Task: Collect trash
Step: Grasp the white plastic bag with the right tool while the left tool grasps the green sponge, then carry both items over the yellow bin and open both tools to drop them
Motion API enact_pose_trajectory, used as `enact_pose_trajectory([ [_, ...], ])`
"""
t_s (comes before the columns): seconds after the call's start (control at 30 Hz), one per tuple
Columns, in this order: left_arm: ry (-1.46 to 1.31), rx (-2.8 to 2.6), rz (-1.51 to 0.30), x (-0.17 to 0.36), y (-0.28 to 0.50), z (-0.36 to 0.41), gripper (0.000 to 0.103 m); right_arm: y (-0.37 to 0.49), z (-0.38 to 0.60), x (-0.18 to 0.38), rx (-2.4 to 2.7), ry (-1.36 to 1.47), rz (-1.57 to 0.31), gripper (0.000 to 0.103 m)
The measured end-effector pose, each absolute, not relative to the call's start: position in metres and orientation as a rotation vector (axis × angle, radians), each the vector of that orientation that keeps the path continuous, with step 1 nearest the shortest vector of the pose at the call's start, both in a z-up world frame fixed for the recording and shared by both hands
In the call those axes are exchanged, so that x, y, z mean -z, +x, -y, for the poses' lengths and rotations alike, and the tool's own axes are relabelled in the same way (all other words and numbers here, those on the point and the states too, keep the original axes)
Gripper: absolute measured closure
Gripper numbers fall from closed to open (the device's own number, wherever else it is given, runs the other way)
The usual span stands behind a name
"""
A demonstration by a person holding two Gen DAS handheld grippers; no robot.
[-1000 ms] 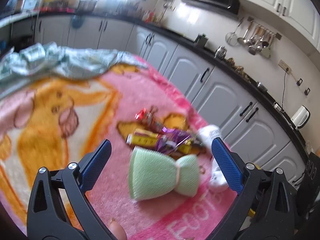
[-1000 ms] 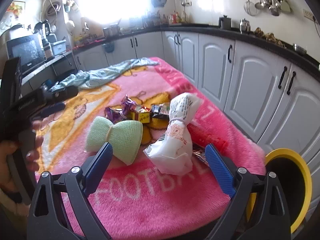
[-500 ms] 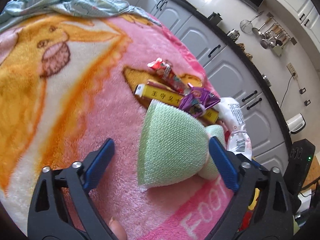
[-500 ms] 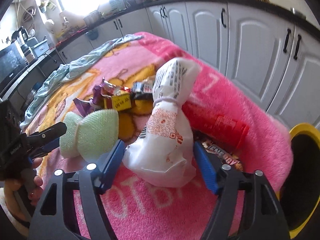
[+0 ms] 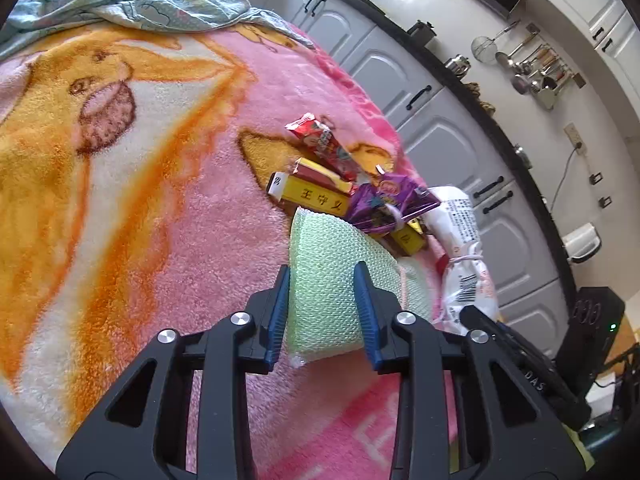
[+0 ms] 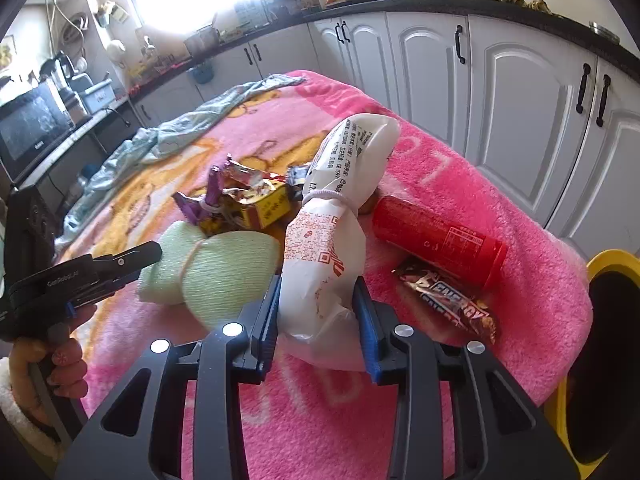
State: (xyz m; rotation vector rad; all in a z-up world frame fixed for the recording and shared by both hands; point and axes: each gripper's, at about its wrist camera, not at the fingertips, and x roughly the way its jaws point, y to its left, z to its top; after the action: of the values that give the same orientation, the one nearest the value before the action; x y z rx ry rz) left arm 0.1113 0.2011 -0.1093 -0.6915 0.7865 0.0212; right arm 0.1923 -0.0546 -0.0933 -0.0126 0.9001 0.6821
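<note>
Left wrist view. Left tool (image 5: pixel 322 308) — jaws have just been closing and now sit narrow, blue pads pressed on both sides of the green mesh bundle (image 5: pixel 328 280), which lies on the pink blanket (image 5: pixel 192 240). Just beyond the tool: a yellow box (image 5: pixel 320 200) and a purple wrapper (image 5: pixel 384 204) touching the bundle's far edge; farther off, a red wrapper (image 5: pixel 324 144). To the tool's right: the white tied bag (image 5: pixel 464 248), with part of the other tool's black frame in front of it. Far beyond, at the blanket's edge: a crumpled pale blue cloth (image 5: pixel 132 4).

Right wrist view. Right tool (image 6: pixel 318 312) — jaws have just been closing, now drawn in against the lower part of the white tied bag (image 6: pixel 324 248), pads pressing its sides; the bag stands up between them on the blanket. Left of the tool: the green mesh bundle (image 6: pixel 224 268), touching the bag, with the left tool (image 6: pixel 116 268) closed on its far end and the left hand (image 6: pixel 60 364) on the grip. Beyond the tool: the wrappers and yellow box (image 6: pixel 268 208). Right of the tool: a red can (image 6: pixel 436 240) on its side, a chocolate bar wrapper (image 6: pixel 452 300) just before it, and a yellow-rimmed bin (image 6: pixel 600 264) beside the blanket's edge.
</note>
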Motion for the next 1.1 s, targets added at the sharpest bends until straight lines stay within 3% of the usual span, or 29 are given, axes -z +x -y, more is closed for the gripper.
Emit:
enact_pose_trajectory([
  [0.27, -0.633, 0.039, -0.722, 0.075, 0.103, -0.186, 0.093, 0.18, 0.06, 0.087, -0.705, 0.002, -0.887, 0.071],
  [1.1, -0.37, 0.231, -0.548, -0.027, 0.108, -0.077, 0.096, 0.151, 0.145, -0.003, -0.689, 0.094, -0.66, 0.071],
])
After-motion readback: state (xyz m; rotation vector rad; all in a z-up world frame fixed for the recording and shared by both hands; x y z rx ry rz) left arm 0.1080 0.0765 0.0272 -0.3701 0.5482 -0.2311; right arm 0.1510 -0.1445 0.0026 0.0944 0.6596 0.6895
